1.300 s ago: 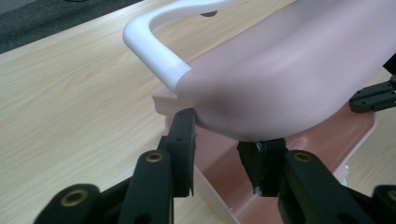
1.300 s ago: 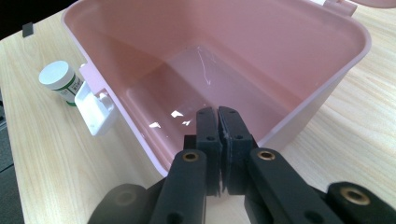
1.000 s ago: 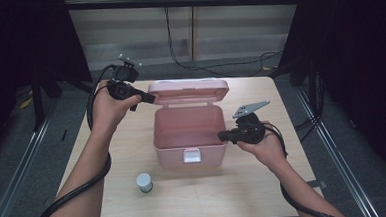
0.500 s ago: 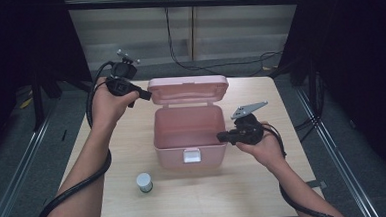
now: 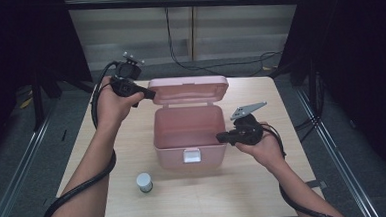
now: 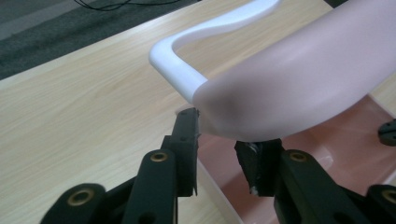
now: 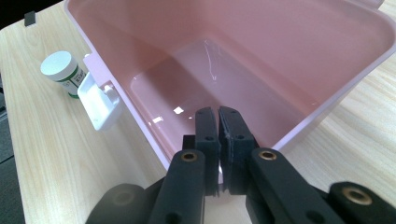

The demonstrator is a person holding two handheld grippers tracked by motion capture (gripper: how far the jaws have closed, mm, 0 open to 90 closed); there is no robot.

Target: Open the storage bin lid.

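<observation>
We're looking down on a wooden table (image 5: pixel 107 143) with a pink box (image 5: pixel 188 134) sitting near its middle, lid (image 5: pixel 189 90) swung up and back toward the far edge, and the inside of the box is bare pink plastic. Our left gripper (image 5: pixel 147 94) is up at the lid's left corner, held high in the left hand (image 5: pixel 111 103), and in the left gripper view its two black jaws stand partly apart on either side of the lid's rounded pink edge, one just outside it, one underneath; we can't tell for certain whether either is pressing on the plastic. The lid's white handle (image 6: pixel 196 51) curves away above the jaws in that view. Over on the other side, our right gripper (image 5: pixel 221 136) sits at the box's right rim near the front corner, in the right hand (image 5: pixel 263 147), and the right gripper view shows its jaws drawn together over the thin pink wall, with only a sliver of gap between them, so it looks clamped onto the rim. The white latch (image 7: pixel 99 105) hangs on the front of the box, and a small white-capped bottle (image 5: pixel 144 181) stands on the table just in front of the box, toward its left, well clear of both grippers.
</observation>
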